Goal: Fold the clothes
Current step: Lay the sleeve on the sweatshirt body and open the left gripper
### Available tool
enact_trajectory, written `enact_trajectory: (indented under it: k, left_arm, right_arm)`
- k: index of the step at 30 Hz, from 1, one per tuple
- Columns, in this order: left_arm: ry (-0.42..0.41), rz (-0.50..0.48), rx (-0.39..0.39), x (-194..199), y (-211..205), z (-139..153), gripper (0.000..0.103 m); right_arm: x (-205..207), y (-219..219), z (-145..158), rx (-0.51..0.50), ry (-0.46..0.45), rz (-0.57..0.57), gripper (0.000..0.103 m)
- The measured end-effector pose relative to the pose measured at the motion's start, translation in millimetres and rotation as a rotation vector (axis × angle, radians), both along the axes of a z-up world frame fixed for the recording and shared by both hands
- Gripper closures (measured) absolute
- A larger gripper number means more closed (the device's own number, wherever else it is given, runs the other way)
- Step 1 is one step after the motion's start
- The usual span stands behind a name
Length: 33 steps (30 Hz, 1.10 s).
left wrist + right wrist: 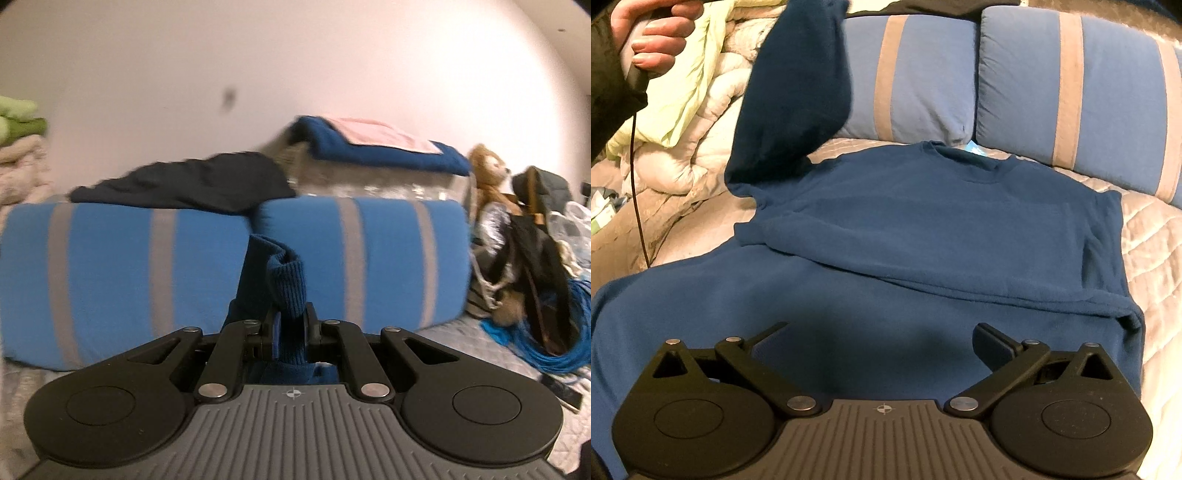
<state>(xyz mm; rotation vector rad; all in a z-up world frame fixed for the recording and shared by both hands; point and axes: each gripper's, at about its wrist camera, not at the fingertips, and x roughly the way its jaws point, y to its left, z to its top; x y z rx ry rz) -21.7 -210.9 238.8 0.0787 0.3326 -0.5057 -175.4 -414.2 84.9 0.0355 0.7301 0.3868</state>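
Observation:
A blue sweater (pixel 923 229) lies flat on the quilted bed (pixel 1156 251), collar toward the pillows, its right sleeve folded across the body. Its left sleeve (pixel 790 92) is lifted up toward the top left. My left gripper (pixel 290 328) is shut on the ribbed blue cuff (pixel 288 288) of that sleeve and holds it in the air in front of the pillows. My right gripper (pixel 882 343) is open and empty, low over the sweater's lower part. A hand (pixel 653 33) grips the left tool's handle at the top left.
Two blue pillows with grey stripes (pixel 1071 85) (pixel 110 273) stand against the wall. A dark garment (pixel 184 184) lies on them. A folded blue and pink stack (pixel 369 147), a plush toy (pixel 487 173) and bags (pixel 535 258) sit right. A crumpled duvet (pixel 701 110) lies left.

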Motion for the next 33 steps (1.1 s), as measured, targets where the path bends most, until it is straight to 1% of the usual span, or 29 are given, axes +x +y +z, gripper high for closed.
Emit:
enact_trajectory:
  k: [2, 4, 5, 6, 7, 8, 9, 12, 15, 21, 26, 33]
  left_arm:
    - [0.017, -0.035, -0.006, -0.5, -18.5, -6.8, 0.091]
    - [0.034, -0.068, 0.000, -3.3, -35.8, -15.0, 0.087]
    - [0.043, -0.084, 0.003, -4.8, -44.2, -19.2, 0.076]
    - [0.050, -0.097, 0.003, -6.5, -50.1, -22.8, 0.060]
    - [0.057, -0.108, 0.001, -8.4, -54.9, -26.2, 0.052]
    - [0.063, -0.116, -0.001, -10.2, -57.5, -28.9, 0.037]
    - [0.070, -0.120, -0.003, -11.7, -57.4, -30.7, 0.032]
    - [0.104, -0.124, -0.006, -13.8, -49.3, -34.7, 0.032]
    - [0.126, -0.102, 0.005, -16.0, -29.1, -40.3, 0.032]
    - [0.176, -0.008, 0.020, -24.1, 29.1, -58.6, 0.032]
    - [0.232, 0.079, 0.013, -34.6, 73.8, -74.5, 0.032]
    - [0.297, 0.161, 0.015, -61.9, 117.9, -97.1, 0.032]
  right_arm:
    - [0.6, -1.2, -0.2, 0.006, 0.003, -0.005, 0.000]
    - [1.0, -2.4, -0.4, 0.010, 0.005, -0.012, 0.000]
    - [1.2, -3.0, -0.5, 0.012, 0.006, -0.015, 0.000]
    - [1.4, -3.5, -0.6, 0.013, 0.007, -0.018, 0.000]
    - [1.3, -3.3, -0.6, 0.010, 0.006, -0.021, 0.000]
    - [1.3, -3.0, -0.6, 0.007, 0.006, -0.024, 0.000]
    - [1.5, -2.7, 0.0, 0.003, 0.005, -0.026, 0.000]
    - [-1.0, -1.9, 0.8, -0.009, 0.000, -0.031, 0.000]
    - [-0.6, -1.0, 0.9, -0.015, 0.002, -0.033, 0.000]
    - [0.3, 0.9, 1.1, -0.028, 0.006, -0.039, 0.000]
    - [1.2, 2.5, 1.2, -0.038, 0.011, -0.039, 0.000]
    - [2.3, 1.7, 0.8, -0.041, 0.024, -0.032, 0.000]
